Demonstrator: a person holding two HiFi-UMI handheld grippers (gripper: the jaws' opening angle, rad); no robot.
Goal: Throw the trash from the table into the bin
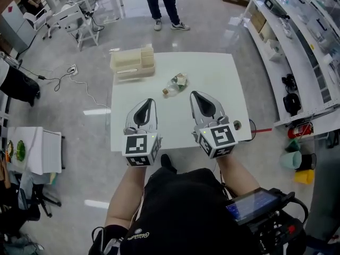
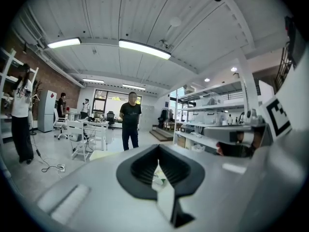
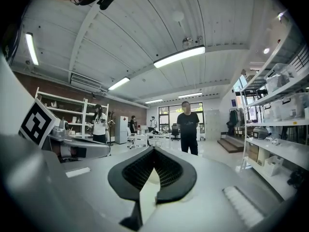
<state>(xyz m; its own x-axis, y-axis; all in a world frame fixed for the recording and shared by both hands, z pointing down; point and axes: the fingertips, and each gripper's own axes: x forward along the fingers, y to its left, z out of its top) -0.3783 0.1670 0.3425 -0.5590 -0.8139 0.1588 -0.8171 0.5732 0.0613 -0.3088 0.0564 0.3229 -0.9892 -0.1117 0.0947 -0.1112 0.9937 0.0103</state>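
Note:
A crumpled clear plastic bottle with a green label [image 1: 176,83] lies on the white table [image 1: 212,73], toward its far side. My left gripper [image 1: 150,102] hovers over the near half of the table, shut and empty, a short way short of the bottle and to its left. My right gripper [image 1: 193,94] is beside it, also shut and empty, near the bottle's right side. In the left gripper view the jaws [image 2: 158,149] meet at the tips, and a bit of the bottle [image 2: 159,180] shows through the gap below. In the right gripper view the right gripper [image 3: 153,151] is closed on nothing. No bin is identifiable.
A beige slotted rack [image 1: 133,62] stands at the table's far left corner. A person [image 1: 163,4] stands beyond the far edge. Shelving [image 1: 297,41] runs along the right. A green bucket [image 1: 291,160] and a yellow one [image 1: 304,176] sit on the floor at right. A cable hole [image 1: 236,125] marks the near right corner.

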